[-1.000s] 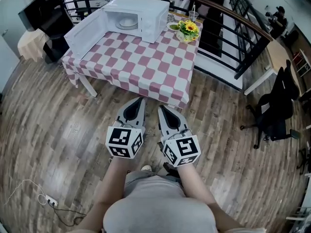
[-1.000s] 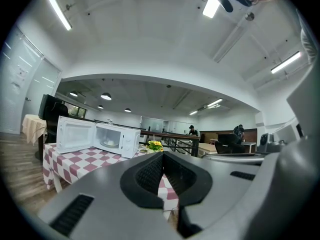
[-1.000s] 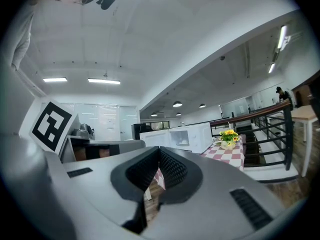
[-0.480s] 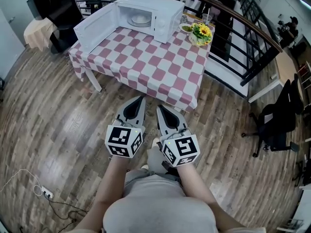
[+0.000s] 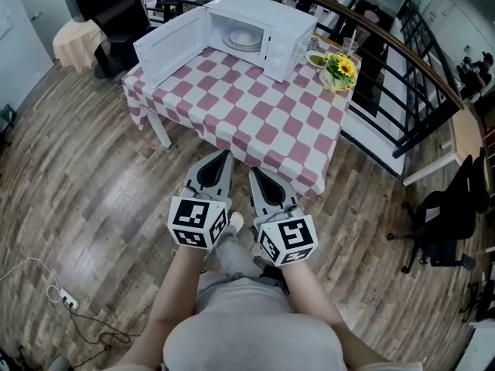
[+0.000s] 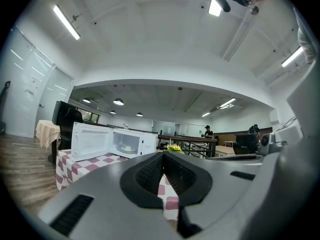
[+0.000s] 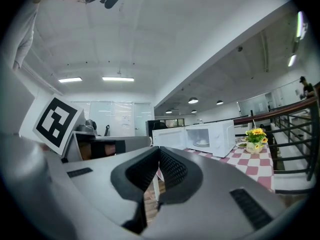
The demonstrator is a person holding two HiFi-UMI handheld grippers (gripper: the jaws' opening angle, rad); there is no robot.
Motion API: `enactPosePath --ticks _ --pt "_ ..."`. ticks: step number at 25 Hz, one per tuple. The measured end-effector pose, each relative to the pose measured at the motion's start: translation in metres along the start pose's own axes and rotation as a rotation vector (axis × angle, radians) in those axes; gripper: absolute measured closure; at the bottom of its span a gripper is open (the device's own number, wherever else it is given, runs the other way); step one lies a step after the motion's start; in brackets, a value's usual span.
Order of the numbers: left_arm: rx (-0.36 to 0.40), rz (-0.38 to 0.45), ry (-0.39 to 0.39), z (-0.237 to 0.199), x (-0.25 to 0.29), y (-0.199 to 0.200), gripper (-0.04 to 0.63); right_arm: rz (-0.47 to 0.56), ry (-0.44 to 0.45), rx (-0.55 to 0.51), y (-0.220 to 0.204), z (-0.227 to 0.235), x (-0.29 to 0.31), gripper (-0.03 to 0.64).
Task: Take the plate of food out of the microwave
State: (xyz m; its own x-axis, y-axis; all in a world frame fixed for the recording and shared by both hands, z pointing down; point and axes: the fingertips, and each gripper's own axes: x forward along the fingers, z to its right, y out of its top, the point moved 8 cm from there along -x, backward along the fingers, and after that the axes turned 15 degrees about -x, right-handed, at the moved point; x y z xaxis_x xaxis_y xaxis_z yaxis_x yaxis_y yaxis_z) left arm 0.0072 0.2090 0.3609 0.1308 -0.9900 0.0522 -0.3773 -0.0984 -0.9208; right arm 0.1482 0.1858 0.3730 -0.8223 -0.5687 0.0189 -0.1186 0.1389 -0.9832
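Plate (image 5: 246, 39) inside open microwave (image 5: 286, 33) on far side of table (image 5: 255, 126), straight ahead, well apart from both grippers. Left gripper (image 5: 225, 155) and right gripper (image 5: 251, 171) side by side, level, jaws closed, empty. Neither clearly nearer. Door (image 5: 170, 41) hanging open leftward; easier reach probably from right.

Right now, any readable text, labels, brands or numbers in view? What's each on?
No readable text anywhere.
On the microwave: any panel print is too small to read.
On the left claw and right claw: cubes show black-and-white square markers, no letters or digits.
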Motion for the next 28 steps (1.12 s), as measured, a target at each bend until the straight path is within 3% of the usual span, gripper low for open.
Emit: enactPosePath --ticks 9,28 --pt "0.019 0.011 0.028 -0.036 0.040 0.018 0.594 0.013 0.050 0.005 -0.003 0.014 0.064 0.591" --pt "0.013 -0.017 0.038 -0.124 0.150 0.059 0.594 0.004 0.026 0.031 -0.011 0.073 0.201 0.591"
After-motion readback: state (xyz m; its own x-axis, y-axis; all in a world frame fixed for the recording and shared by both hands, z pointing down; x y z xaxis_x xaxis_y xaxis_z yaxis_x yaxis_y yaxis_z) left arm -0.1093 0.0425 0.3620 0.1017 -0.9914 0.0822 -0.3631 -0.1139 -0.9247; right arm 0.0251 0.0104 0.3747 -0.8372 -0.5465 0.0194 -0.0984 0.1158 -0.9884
